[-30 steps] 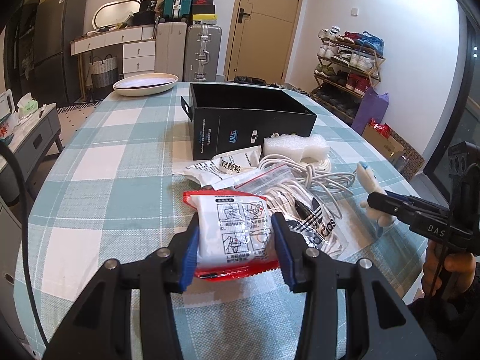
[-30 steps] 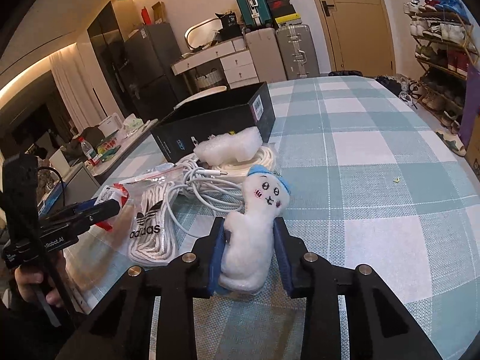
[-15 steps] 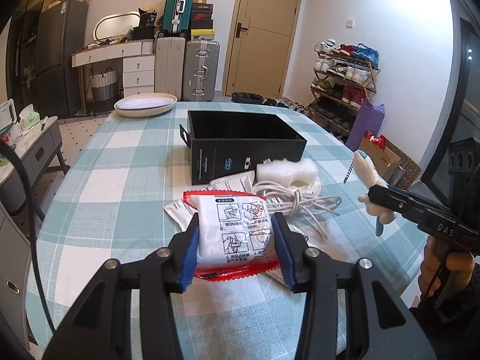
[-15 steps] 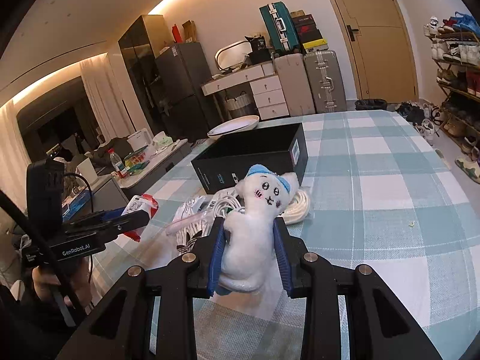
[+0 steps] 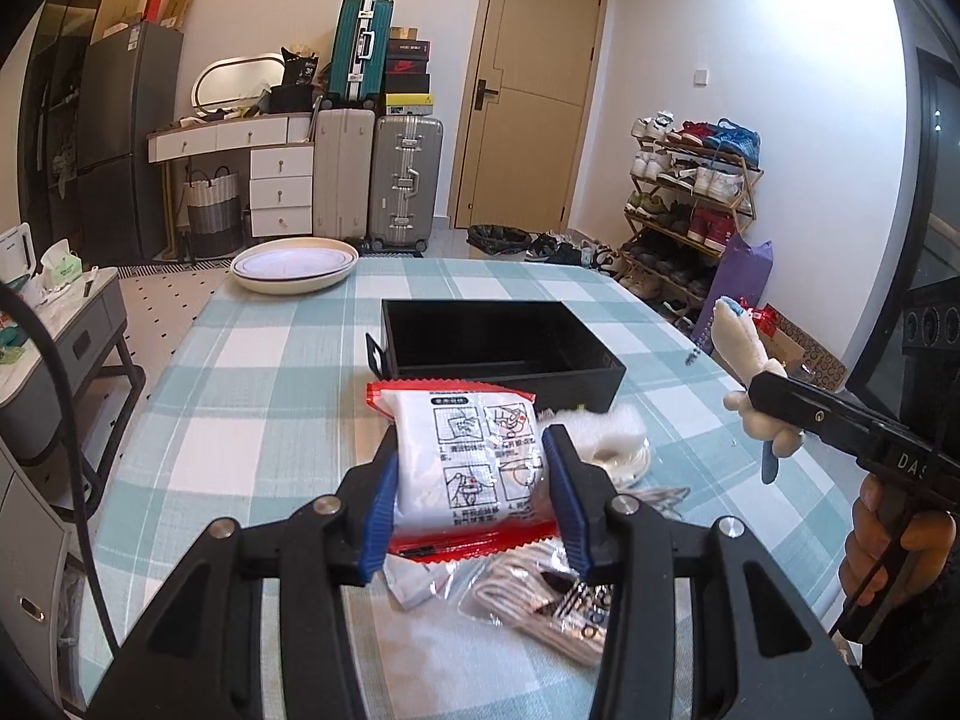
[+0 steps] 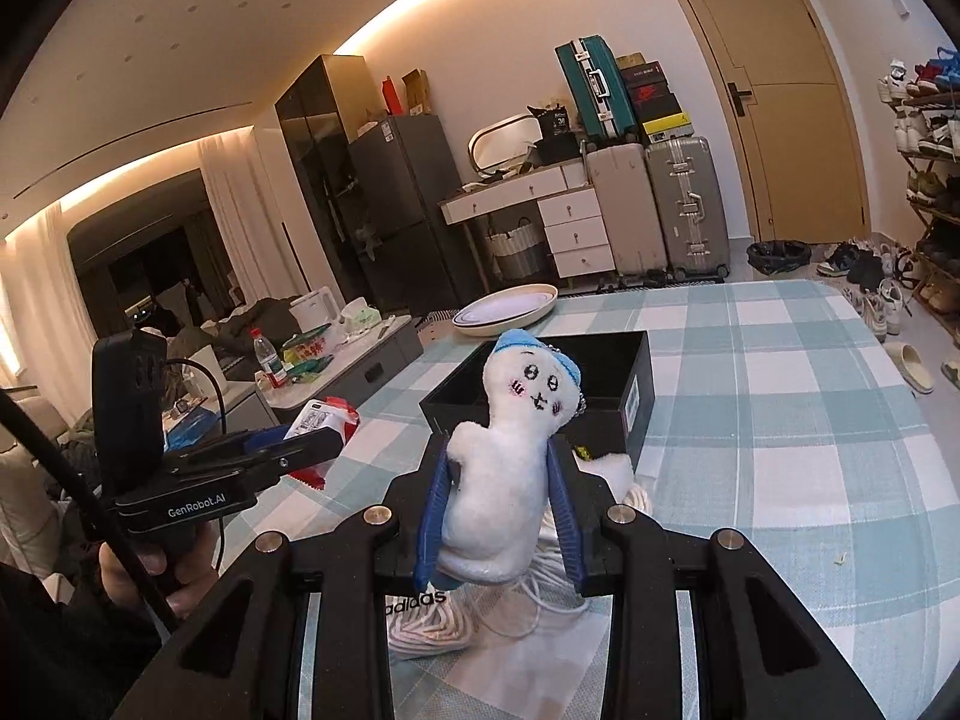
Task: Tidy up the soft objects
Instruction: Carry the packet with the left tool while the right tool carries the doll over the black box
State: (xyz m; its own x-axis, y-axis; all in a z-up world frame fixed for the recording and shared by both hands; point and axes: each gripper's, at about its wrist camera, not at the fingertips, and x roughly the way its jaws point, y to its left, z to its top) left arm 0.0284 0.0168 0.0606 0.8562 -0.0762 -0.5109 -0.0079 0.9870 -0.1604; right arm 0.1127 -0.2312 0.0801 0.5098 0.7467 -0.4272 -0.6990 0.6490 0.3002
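My left gripper (image 5: 471,498) is shut on a white packet with red edges (image 5: 474,462), held above the checked table in front of the open black box (image 5: 504,354). My right gripper (image 6: 498,516) is shut on a white plush toy with a blue cap (image 6: 510,450), held upright above the table. The plush (image 5: 741,354) also shows at the right of the left wrist view, and the packet (image 6: 321,417) at the left of the right wrist view. The black box (image 6: 606,414) lies just behind the plush.
On the table below lie a bagged white cord with an adidas logo (image 5: 540,600), coiled white cable (image 6: 636,498), a white foam piece (image 5: 606,423) and a white sachet (image 5: 414,585). A white plate (image 5: 294,267) sits at the far table edge.
Both grippers have risen off the table with their objects. The packet and the plush now sit higher and closer to the black box.
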